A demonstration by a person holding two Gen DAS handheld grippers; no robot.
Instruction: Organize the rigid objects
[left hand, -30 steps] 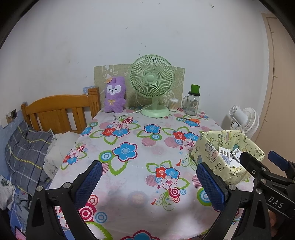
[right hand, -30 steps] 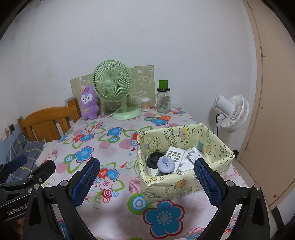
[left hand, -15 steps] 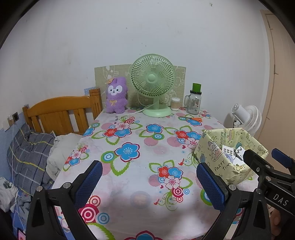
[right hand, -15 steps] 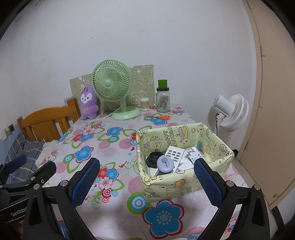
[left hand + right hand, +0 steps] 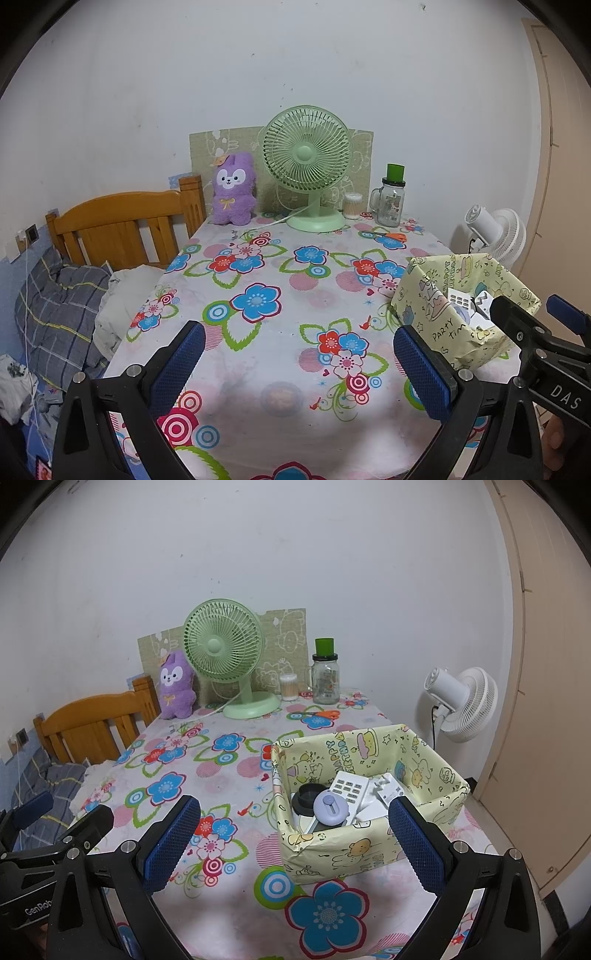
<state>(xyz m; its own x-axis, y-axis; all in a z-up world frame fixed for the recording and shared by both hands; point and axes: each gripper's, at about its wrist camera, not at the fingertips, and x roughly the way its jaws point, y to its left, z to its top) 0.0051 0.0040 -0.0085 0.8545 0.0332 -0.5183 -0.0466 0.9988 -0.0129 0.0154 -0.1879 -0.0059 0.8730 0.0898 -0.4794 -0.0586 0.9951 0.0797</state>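
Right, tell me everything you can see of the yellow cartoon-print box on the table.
The pale yellow box wrapped in cartoon-print paper is rectangular and open-topped, its paper creased and its walls slightly bowed. Printed animals, cakes and lettering cover it inside and out. It sits upright on the flowered tablecloth near the table's right edge. Inside lie a white keypad remote, a round lilac gadget, a black ring-shaped piece and a white plug-like adapter. Neither tool touches it.
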